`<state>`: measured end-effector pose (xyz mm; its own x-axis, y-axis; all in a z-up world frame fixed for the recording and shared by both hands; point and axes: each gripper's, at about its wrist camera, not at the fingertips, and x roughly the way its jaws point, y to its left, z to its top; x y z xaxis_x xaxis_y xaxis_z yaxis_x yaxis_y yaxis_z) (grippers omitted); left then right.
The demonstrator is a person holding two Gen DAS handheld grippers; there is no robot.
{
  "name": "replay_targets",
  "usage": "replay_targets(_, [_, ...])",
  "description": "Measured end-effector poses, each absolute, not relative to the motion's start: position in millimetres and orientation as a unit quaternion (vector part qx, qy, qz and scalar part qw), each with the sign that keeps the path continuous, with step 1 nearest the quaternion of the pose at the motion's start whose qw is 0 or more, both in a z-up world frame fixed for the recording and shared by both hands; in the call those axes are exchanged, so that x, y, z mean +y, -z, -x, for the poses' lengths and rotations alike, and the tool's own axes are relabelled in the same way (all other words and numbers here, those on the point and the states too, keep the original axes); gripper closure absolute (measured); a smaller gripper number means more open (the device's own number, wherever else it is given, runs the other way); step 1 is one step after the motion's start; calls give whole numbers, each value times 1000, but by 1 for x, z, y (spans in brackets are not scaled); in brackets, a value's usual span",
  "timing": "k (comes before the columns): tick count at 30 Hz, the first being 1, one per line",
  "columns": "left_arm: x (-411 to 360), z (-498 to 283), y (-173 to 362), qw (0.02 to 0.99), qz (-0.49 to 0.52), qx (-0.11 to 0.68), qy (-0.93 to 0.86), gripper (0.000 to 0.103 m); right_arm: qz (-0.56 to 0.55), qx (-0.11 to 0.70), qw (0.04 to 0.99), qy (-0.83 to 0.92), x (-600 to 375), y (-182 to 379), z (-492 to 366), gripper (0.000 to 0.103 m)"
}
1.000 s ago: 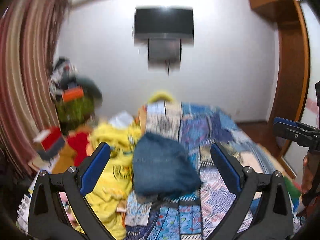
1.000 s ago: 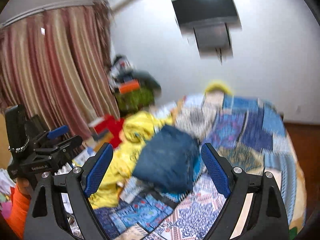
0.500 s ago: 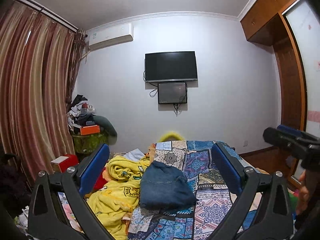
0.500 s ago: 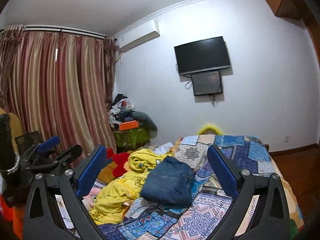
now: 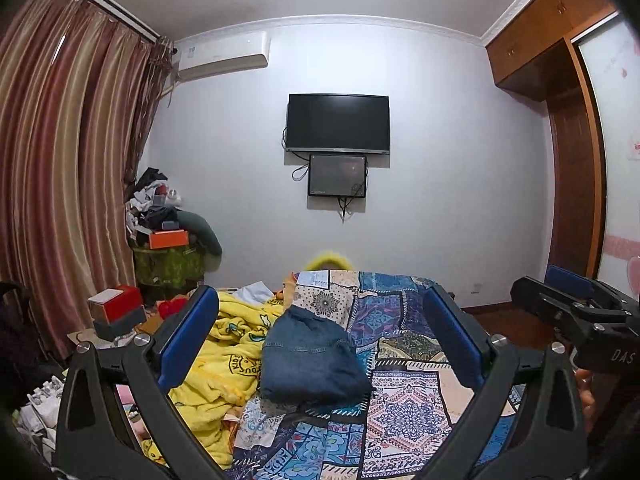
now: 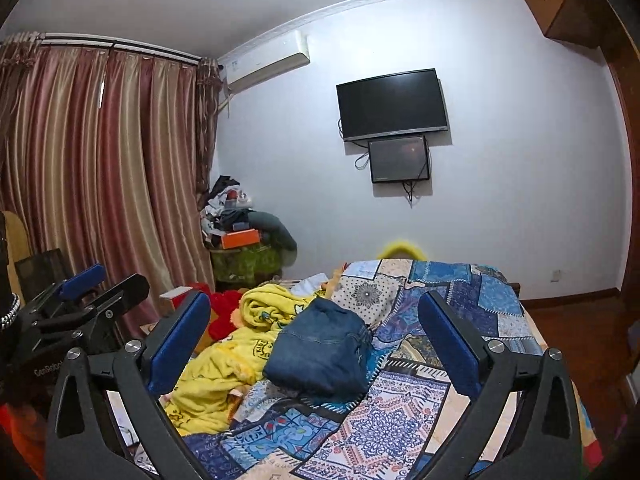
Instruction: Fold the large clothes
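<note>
A folded blue denim garment (image 5: 312,360) lies on the patchwork bedspread (image 5: 404,404), also seen in the right wrist view (image 6: 320,350). A crumpled yellow blanket (image 5: 222,364) lies to its left, also in the right wrist view (image 6: 236,356). My left gripper (image 5: 320,340) is open and empty, held back from the bed and above it. My right gripper (image 6: 316,336) is open and empty, likewise raised and back from the garment. The right gripper shows at the right edge of the left wrist view (image 5: 576,316); the left gripper shows at the left of the right wrist view (image 6: 76,304).
A TV (image 5: 338,123) hangs on the far wall. Striped curtains (image 5: 60,184) fill the left side. A cluttered stand with clothes and an orange box (image 5: 168,238) is in the corner. A wooden wardrobe (image 5: 572,152) stands at the right. Boxes and papers (image 5: 116,312) lie left of the bed.
Both grippers have pulled back and tilted up from the bed, so the denim garment looks smaller and lower. Both jaws stayed open.
</note>
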<state>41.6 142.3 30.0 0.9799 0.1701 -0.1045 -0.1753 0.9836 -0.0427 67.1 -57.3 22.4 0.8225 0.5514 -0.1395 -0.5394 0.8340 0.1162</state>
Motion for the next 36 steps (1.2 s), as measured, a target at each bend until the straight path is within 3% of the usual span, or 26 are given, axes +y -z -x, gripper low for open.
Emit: replay_targets(36, [143,-50,-22,992,59,83,-80,0,-31,102,952,-286,-59,-30,-64,0])
